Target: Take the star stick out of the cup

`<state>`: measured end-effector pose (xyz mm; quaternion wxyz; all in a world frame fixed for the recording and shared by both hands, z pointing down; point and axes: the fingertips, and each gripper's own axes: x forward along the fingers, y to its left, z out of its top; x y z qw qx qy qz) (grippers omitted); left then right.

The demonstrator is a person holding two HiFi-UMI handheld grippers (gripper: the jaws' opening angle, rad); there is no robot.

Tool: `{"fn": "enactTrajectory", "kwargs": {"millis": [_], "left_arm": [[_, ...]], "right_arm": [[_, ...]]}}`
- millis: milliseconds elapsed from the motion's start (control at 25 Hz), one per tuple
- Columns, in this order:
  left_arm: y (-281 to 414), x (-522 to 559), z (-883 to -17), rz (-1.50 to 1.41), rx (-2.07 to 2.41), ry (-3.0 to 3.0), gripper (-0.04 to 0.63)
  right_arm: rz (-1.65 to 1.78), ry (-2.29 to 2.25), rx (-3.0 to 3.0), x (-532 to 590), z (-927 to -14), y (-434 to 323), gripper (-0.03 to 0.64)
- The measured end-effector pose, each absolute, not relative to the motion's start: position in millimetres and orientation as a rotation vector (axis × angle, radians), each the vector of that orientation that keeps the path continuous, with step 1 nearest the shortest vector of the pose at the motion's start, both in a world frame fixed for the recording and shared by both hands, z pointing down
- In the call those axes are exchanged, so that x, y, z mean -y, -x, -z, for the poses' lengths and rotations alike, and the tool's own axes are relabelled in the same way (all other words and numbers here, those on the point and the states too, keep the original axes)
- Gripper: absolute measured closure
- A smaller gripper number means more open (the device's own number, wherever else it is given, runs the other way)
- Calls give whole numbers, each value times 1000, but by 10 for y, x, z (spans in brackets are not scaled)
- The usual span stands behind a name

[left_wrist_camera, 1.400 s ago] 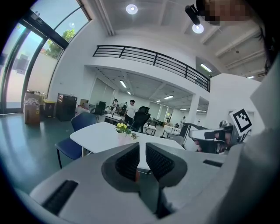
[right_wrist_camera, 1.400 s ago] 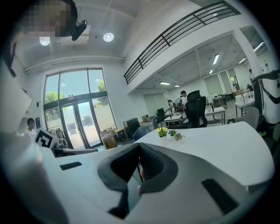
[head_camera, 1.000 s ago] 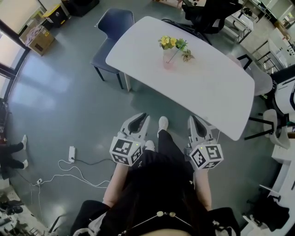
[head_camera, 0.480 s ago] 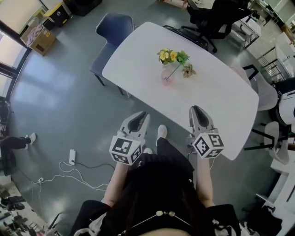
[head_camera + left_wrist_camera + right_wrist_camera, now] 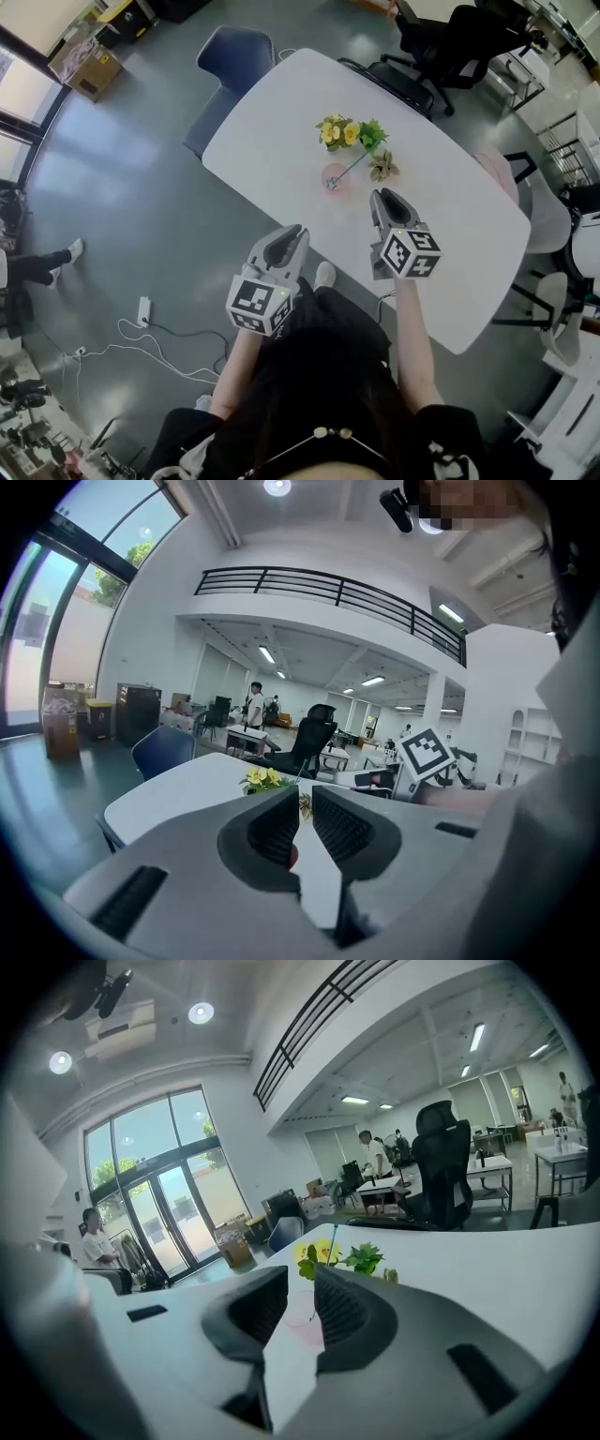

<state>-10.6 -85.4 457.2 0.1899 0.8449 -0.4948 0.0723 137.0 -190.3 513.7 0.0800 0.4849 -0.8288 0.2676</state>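
A pink cup (image 5: 335, 176) stands on the white table (image 5: 272, 122), and the thin star stick (image 5: 350, 169) leans out of it toward the far right. My right gripper (image 5: 382, 195) hovers over the table just right of the cup. In the right gripper view its jaws are opening with nothing between them, and the cup (image 5: 300, 1322) and stick (image 5: 330, 1246) show through the gap of the gripper (image 5: 302, 1274). My left gripper (image 5: 294, 232) hangs by the table's near edge. The jaws of the left gripper (image 5: 306, 794) stand a narrow gap apart, holding nothing.
Yellow flowers (image 5: 339, 131) and a small dried plant (image 5: 382, 167) sit just behind the cup. A blue chair (image 5: 234, 52) stands at the table's far left and black office chairs (image 5: 450, 33) at the far side. Cables (image 5: 141, 328) lie on the floor at left.
My right gripper has moved forward from the table's near edge to over the table beside the cup. The left gripper has stayed by the near edge.
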Motion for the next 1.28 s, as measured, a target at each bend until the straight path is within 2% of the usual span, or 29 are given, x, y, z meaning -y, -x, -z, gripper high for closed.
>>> {"fn": "enactTrajectory", "kwargs": {"millis": [440,520,840,1080,1280], "left_arm": [[238,1167,-4588,-234,1382,-2339,549],[293,1253,-4583,-236,1374,-2348,549],[558,1495,-4588,-230,1379,-2351,549],[706,1567,-4612,-227,1382,-2340,549],[737,1619,-4608,-216,1370,-2346,549]], "right_arm": [[-935,-1317,2268,2512,-5986,-989,521],[-967,-1304,2242,2578,-6084,-935,505],[-1000,-1310,2187,2768,-6263,-840,505],[-960,-1371,2147,2781,-6244,-892,577],[-932,-1388,2178,2759,-6131,-875,594]]}}
